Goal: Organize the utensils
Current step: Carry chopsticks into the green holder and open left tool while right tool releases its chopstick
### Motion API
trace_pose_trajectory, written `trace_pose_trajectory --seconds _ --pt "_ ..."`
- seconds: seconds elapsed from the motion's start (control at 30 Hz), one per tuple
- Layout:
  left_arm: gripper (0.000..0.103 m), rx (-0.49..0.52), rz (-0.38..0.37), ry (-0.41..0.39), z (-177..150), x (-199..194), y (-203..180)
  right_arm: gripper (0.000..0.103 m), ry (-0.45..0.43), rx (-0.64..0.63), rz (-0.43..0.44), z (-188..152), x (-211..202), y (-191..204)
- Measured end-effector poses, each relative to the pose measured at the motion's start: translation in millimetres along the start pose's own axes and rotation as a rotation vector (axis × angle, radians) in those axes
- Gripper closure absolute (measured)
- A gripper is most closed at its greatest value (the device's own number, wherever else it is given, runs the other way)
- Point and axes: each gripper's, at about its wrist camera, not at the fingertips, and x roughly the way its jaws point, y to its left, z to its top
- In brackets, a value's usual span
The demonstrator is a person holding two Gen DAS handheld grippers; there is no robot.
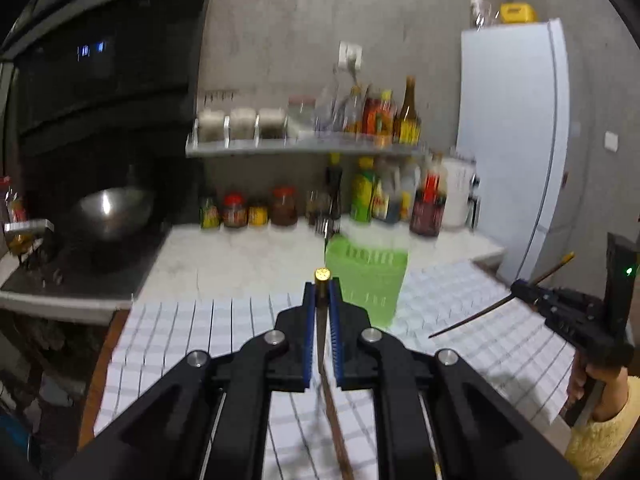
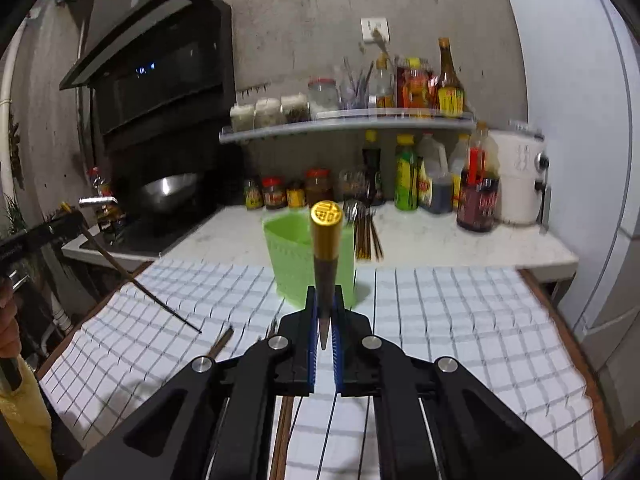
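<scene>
A green plastic utensil holder [image 1: 366,280] [image 2: 292,256] stands on the checked cloth. My left gripper [image 1: 322,292] is shut on a dark chopstick with a gold cap [image 1: 322,276], just before the holder's left side. My right gripper [image 2: 325,312] is shut on a like chopstick [image 2: 326,236], its gold cap pointing up in front of the holder. Each gripper shows in the other view: the right one [image 1: 524,290] holds its chopstick slanted, and so does the left one [image 2: 76,220]. More chopsticks [image 2: 366,236] and a fork lie on the counter behind the holder. Another chopstick [image 2: 222,342] lies on the cloth.
A white checked cloth [image 2: 460,320] covers the wooden table. Behind it runs a marble counter [image 2: 440,244] with jars and sauce bottles, under a shelf [image 2: 340,124] of more jars. A wok [image 1: 112,208] sits on the stove at left. A white fridge [image 1: 516,140] stands at right.
</scene>
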Motion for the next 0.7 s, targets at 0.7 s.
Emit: trace_pose_trajectory --seconds 0.7 --pt "0.096 0.100 -0.017 0.167 68.6 212.3 -49.8 0.096 0.179 -0.043 -0.080 70.2 166.6 -9.3"
